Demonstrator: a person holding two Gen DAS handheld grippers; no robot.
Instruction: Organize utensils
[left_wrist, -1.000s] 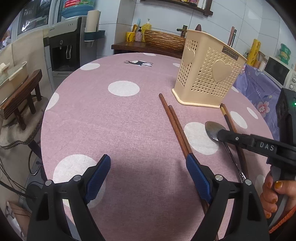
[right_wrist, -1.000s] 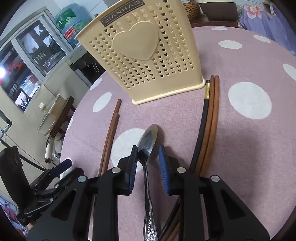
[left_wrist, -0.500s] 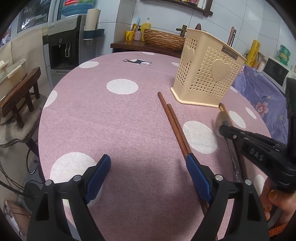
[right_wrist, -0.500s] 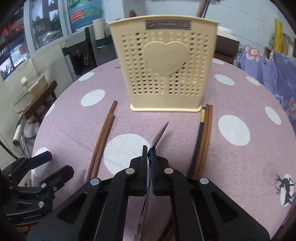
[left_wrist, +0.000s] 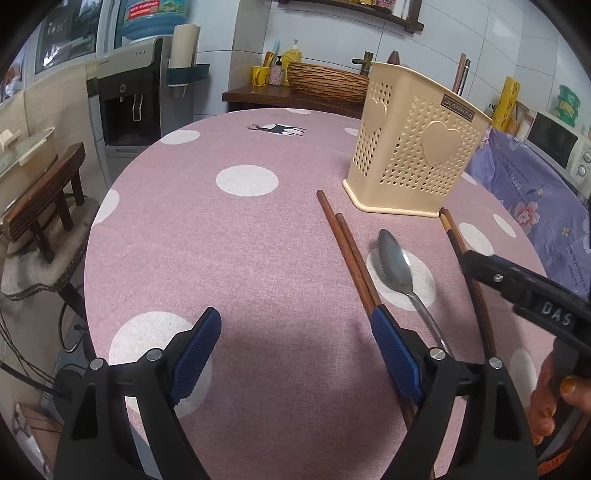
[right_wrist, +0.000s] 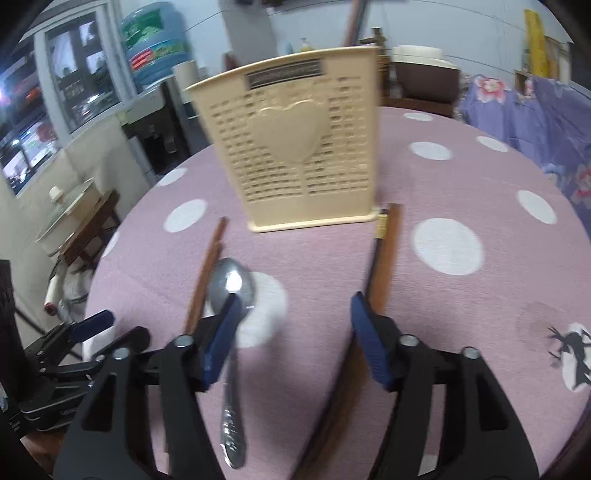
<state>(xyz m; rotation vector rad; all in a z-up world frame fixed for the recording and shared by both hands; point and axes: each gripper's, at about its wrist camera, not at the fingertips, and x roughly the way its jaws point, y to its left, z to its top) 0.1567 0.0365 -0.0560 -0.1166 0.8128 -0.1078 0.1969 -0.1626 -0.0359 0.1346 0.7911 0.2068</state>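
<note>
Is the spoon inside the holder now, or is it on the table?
On the table: the spoon lies flat on a white dot, in front of the holder, between the chopsticks.

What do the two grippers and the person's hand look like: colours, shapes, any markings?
Both the left gripper and the right gripper are matte black plastic with blue ribbed pads on the jaws and silver screws at the joints. The right one carries white letters "DAS" on its side. The hand has orange-painted nails; no sleeve shows.

White tiled wall, water dispenser, wooden stool, dark sideboard, microwave
</note>
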